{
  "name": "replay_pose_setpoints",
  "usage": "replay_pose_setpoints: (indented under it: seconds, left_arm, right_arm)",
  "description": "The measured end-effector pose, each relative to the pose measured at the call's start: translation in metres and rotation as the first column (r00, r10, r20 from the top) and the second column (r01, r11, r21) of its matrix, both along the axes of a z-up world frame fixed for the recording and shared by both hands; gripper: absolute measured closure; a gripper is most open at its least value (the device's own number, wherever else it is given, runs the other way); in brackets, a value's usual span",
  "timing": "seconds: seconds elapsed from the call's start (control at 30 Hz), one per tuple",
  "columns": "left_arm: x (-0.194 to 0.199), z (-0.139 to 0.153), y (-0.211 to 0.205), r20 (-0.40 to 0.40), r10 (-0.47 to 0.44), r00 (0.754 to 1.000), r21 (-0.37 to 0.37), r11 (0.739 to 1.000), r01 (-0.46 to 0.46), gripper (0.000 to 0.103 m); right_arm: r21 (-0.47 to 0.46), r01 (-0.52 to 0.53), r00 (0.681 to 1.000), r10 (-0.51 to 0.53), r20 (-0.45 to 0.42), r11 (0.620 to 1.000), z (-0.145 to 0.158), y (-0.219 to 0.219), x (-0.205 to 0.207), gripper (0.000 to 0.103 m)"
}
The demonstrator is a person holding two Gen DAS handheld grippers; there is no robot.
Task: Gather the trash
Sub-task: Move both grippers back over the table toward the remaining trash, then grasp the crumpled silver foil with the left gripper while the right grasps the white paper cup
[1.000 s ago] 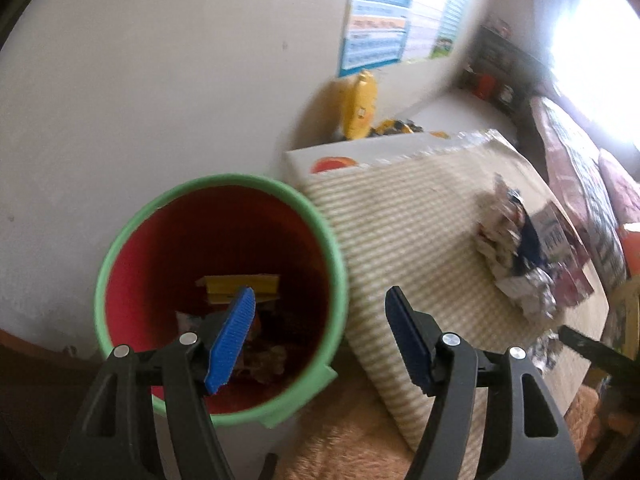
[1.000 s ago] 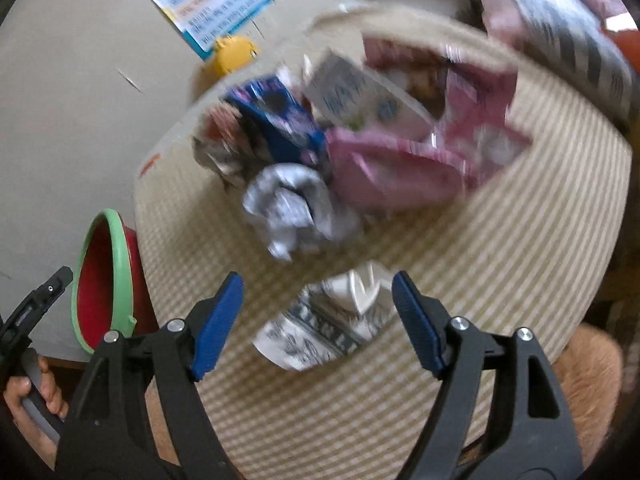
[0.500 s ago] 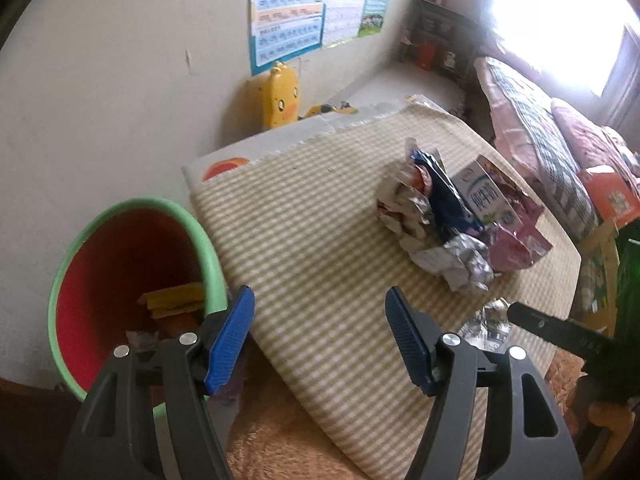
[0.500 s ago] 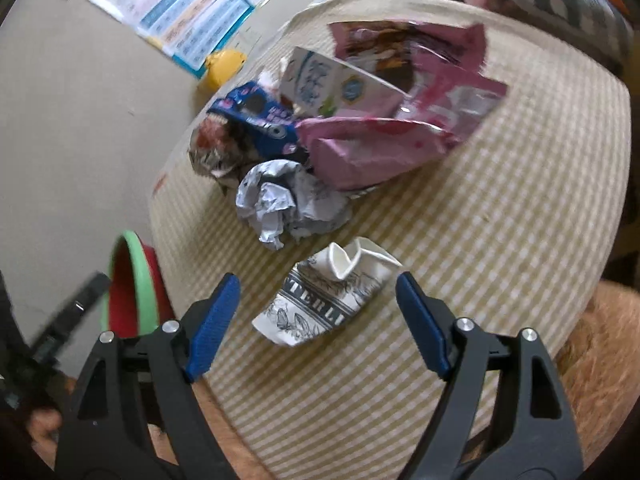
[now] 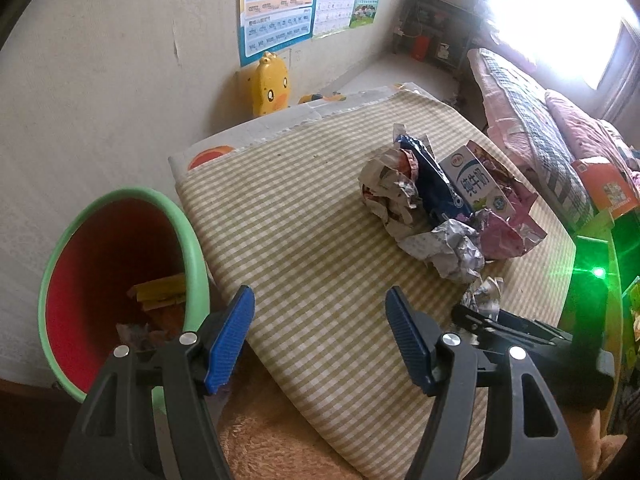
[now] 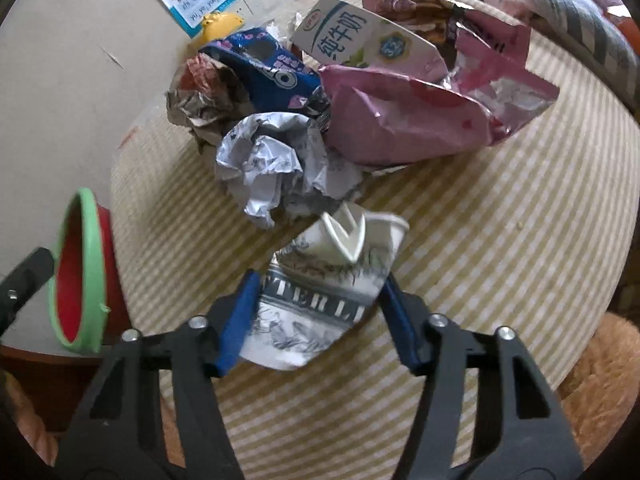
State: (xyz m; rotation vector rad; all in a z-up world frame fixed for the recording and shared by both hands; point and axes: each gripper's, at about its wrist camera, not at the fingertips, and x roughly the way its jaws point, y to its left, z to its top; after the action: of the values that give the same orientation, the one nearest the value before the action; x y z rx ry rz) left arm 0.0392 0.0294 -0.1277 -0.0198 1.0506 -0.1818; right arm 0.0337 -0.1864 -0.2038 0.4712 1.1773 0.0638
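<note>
A crushed paper cup [image 6: 320, 300] lies on the checked tablecloth [image 6: 500, 248], between the blue pads of my right gripper [image 6: 320, 316]; the jaws are open around it, close to its sides. The cup also shows in the left wrist view [image 5: 482, 294]. Behind it is a trash pile: crumpled paper [image 6: 276, 164], blue wrapper [image 6: 264, 68], milk carton [image 6: 352, 36], pink bag [image 6: 404, 120]. My left gripper [image 5: 320, 336] is open and empty over the table's near edge, beside the green-rimmed red bin [image 5: 112, 280], which holds some trash.
A yellow duck toy [image 5: 272, 84] stands by the wall with posters [image 5: 276, 0]. A bed with pink bedding [image 5: 540, 120] lies at the right. A fuzzy orange surface [image 5: 260, 448] is below the table edge.
My right gripper moved forward until the crushed cup sits between its pads. My left gripper swung from over the bin toward the table.
</note>
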Motion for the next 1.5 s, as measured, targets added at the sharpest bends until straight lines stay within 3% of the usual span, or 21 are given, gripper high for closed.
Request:
replay_pose_setpoints:
  seconds: [0.13,0.23,0.3,0.43,0.5,0.63,0.77,0.83,0.9,1.03,1.1,1.2,1.27,1.5]
  left_arm:
    - [0.002,-0.002,-0.013,-0.008,-0.036,0.999,-0.005,0.999,0.036,0.038]
    - [0.011,-0.006,-0.035,-0.030,-0.090,0.996,-0.036,0.995,0.089,0.038]
    - [0.019,-0.010,-0.052,-0.041,-0.120,0.992,-0.050,0.992,0.118,0.038]
    - [0.040,-0.029,-0.093,-0.077,-0.153,0.985,-0.053,0.987,0.150,0.038]
    - [0.047,-0.038,-0.109,-0.102,-0.166,0.981,-0.063,0.985,0.160,0.038]
    - [0.059,-0.057,-0.133,-0.140,-0.170,0.975,-0.037,0.985,0.166,0.038]
    - [0.071,-0.074,-0.134,-0.215,-0.139,0.967,-0.108,0.987,0.118,0.037]
    - [0.073,-0.077,-0.129,-0.240,-0.128,0.962,-0.162,0.983,0.091,0.048]
    - [0.072,-0.078,-0.129,-0.250,-0.144,0.957,-0.177,0.979,0.101,0.067]
    - [0.058,-0.074,-0.122,-0.252,-0.167,0.953,-0.197,0.973,0.119,0.076]
    - [0.049,-0.071,-0.116,-0.247,-0.175,0.953,-0.192,0.973,0.128,0.077]
    - [0.035,-0.066,-0.106,-0.238,-0.193,0.952,-0.165,0.974,0.156,0.077]
    - [0.029,-0.063,-0.095,-0.237,-0.193,0.952,-0.153,0.975,0.160,0.075]
    - [0.028,-0.065,-0.063,-0.247,-0.116,0.962,-0.157,0.985,0.078,0.046]
  right_arm:
    - [0.052,0.009,0.999,-0.011,0.040,0.999,0.014,-0.025,-0.015,0.053]
    - [0.015,-0.003,0.998,0.002,0.056,1.000,0.025,-0.039,-0.031,0.053]
    - [-0.037,-0.003,0.999,0.004,0.038,0.999,0.023,-0.047,-0.048,0.053]
    - [0.013,0.057,0.998,-0.057,-0.011,0.998,0.005,-0.063,-0.060,0.053]
    - [0.017,0.068,0.998,-0.068,0.006,0.998,0.008,-0.068,-0.065,0.053]
    - [-0.002,0.042,0.999,-0.042,0.019,0.999,0.009,-0.063,-0.060,0.052]
    - [-0.009,0.022,1.000,-0.021,0.013,1.000,0.006,-0.058,-0.056,0.052]
    - [-0.003,0.028,1.000,-0.028,0.012,1.000,0.006,-0.061,-0.058,0.052]
    - [0.007,0.037,0.999,-0.037,0.009,0.999,0.005,-0.064,-0.058,0.052]
    - [0.013,0.029,0.999,-0.029,0.021,0.999,0.006,-0.064,-0.062,0.052]
    - [0.014,0.007,0.999,-0.007,0.031,1.000,0.008,-0.062,-0.063,0.051]
    - [0.008,-0.028,0.999,0.028,0.022,1.000,0.007,-0.054,-0.061,0.036]
    - [0.005,-0.035,0.999,0.035,0.026,0.999,0.008,-0.053,-0.060,0.036]
    - [0.021,0.012,1.000,-0.013,0.023,1.000,0.006,-0.060,-0.059,0.031]
